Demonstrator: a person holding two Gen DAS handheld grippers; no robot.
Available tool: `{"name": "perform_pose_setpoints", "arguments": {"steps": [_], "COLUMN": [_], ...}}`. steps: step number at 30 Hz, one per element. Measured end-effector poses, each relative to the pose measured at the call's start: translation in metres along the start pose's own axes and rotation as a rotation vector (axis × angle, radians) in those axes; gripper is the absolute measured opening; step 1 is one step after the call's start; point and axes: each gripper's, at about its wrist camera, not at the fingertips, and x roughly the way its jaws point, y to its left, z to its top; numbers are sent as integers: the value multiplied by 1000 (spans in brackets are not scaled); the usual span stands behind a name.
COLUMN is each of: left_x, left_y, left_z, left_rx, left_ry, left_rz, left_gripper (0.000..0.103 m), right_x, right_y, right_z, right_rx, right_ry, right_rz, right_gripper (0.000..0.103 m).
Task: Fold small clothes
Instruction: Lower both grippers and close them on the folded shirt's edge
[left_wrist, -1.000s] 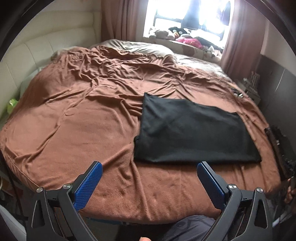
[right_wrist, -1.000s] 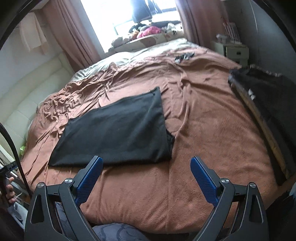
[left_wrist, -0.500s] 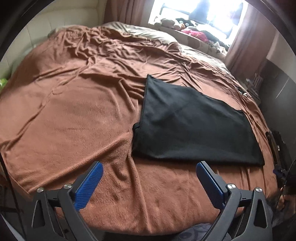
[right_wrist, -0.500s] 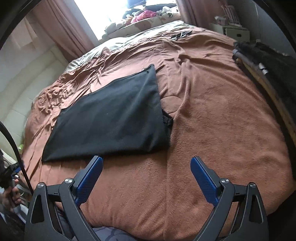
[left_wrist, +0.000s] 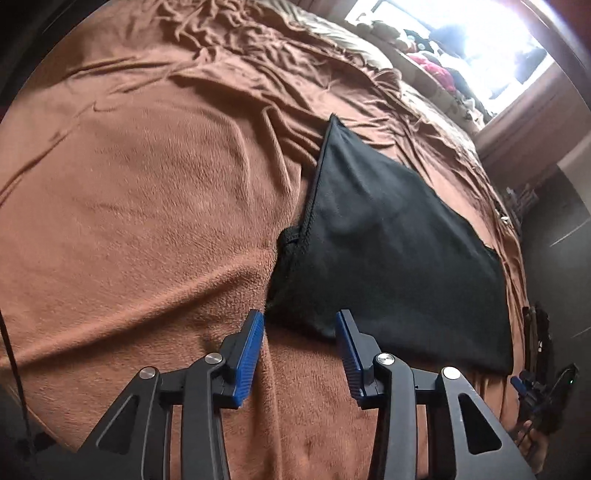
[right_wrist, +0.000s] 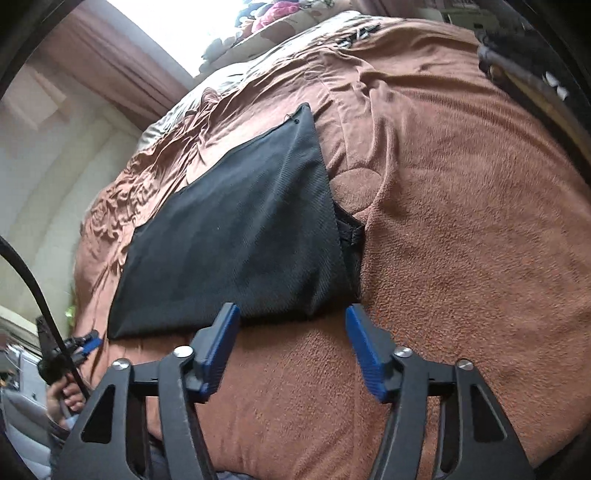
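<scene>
A black garment (left_wrist: 388, 240) lies folded flat in a rectangle on the brown blanket (left_wrist: 147, 184). My left gripper (left_wrist: 300, 320) hangs low over its near left corner. Its jaws are closing, the corner edge lies between the blue pads (left_wrist: 251, 350), and they do not press on it. In the right wrist view the same garment (right_wrist: 240, 229) has its near right corner between the tips of my right gripper (right_wrist: 291, 312). Those jaws are closing too, and the pads (right_wrist: 218, 350) stand apart from the cloth. A strip of an inner layer sticks out at each side edge.
The brown blanket (right_wrist: 461, 221) covers a wide bed, creased towards the far side. Dark bags or clothes (right_wrist: 517, 62) lie at the bed's right edge. A window sill with soft toys (left_wrist: 432, 62) and curtains stand behind. A cream padded headboard (right_wrist: 55, 177) is on the left.
Both grippers have come down and forward to the garment's near corners. Their jaws have narrowed from wide open to about half width in the last half second.
</scene>
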Motion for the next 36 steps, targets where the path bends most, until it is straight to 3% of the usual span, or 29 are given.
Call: {"name": "perform_pose_setpoints", "arguments": {"steps": [8,13,18,23,28,30,36], "left_x": [24,27,29,27,25,22,4], "left_y": [1,2,8,14,17,15,10], "left_z": [-2,0,3,4,6,6,6], "left_rx": [-24,-29,-71,-116,-143,-142,-134], "left_ry": [48,38,24,7,-6,-14,-63], "left_rz": [31,55,53,51,63,63,54], "left_gripper": [43,43,40,28,10,8,5], "right_x": [14,18,25,30,28,23,0], "right_y": [-8,-1,-4,-18,-21,-23,-10], "right_z": [0,-2,-3,1,-5,-7,-15], "right_rx": [41,35,86,213,268,290,274], "right_ry": [17,20,37,11,-29,-45,-74], "right_rz": [16,-22,16,37,-3,-5,-2], "right_gripper": [52,52,52,35,10,3,0]}}
